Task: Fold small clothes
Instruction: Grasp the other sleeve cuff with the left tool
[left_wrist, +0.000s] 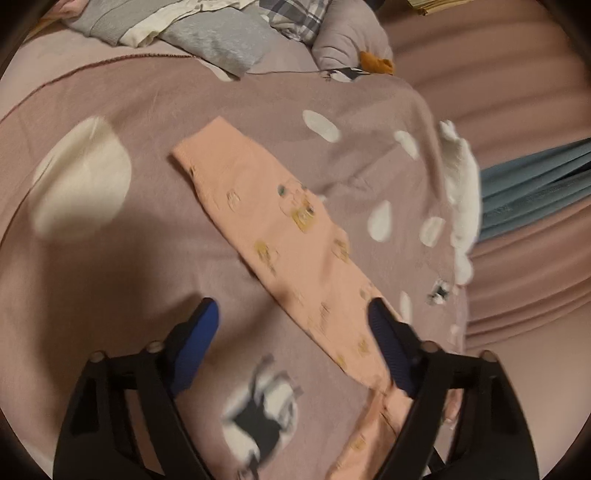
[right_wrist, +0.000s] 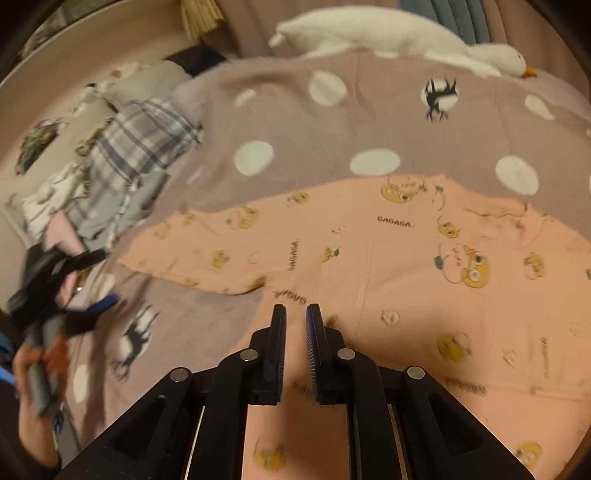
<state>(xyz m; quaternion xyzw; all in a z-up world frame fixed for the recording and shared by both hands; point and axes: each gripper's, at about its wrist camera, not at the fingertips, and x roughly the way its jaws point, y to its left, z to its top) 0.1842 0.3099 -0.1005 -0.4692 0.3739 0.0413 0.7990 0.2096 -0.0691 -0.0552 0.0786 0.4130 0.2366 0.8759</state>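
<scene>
A mauve polka-dot blanket covers the bed. Through the left wrist view we see the peach garment lying stretched diagonally on it, our left hand-held gripper standing open above its lower part. Through the right wrist view our right hand-held gripper is nearly closed over the garment's peach cloth; whether it pinches a fold we cannot tell. A white plush goose lies beyond.

place: home bedroom | evidence: spotted blanket, goose plush toy, clothes pile
</scene>
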